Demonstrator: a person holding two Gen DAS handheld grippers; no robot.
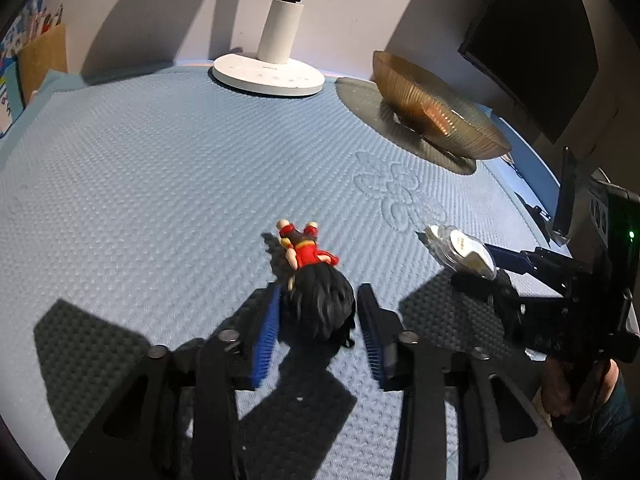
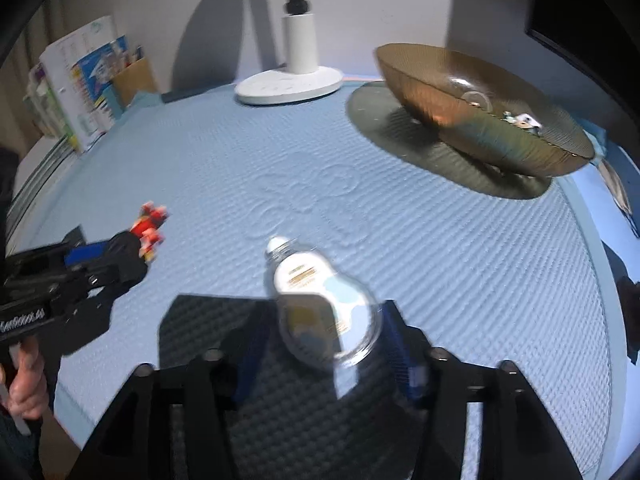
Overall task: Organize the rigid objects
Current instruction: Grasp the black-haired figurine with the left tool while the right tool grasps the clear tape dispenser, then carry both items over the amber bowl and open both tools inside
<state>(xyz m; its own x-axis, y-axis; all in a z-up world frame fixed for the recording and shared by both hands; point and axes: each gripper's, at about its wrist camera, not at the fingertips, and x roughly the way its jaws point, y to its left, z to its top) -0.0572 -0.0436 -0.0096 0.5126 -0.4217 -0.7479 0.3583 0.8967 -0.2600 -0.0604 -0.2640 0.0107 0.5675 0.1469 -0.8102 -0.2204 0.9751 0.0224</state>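
**A:** Figurine (image 1: 316, 276) and bottle (image 2: 320, 304) — those look like the two rigid bits being sorted right now, and neither is put away yet. The little red-and-black doll lies on the blue mat (image 1: 160, 168) with its big black head between the blue pads of the left gripper (image 1: 318, 332). From the left wrist view there's a sliver of gap on each side, so I'd call those jaws open around it, not clamped.

**B:** Yeah, same read. From the right wrist view it looks lifted, but that's blur and angle, so I wouldn't bet on it. What about the other hand?

**A:** Right gripper (image 2: 324, 344) has the clear bulb-shaped bottle sitting between its fingers, cap pointing away toward the middle of the mat. Both pads seem pressed against the fat end, so I'd say it's gripping the bottle — though the frame is smeared.

**B:** And the destination is the amber bowl (image 2: 480, 112), I guess? It's well apart from both, off at the far right, beside the white lamp base (image 2: 288, 84).

**A:** Probably. There's already some small stuff in it at the near-right rim, too tiny to name. So my guess: partly done, with at least these two left to carry over and drop in.
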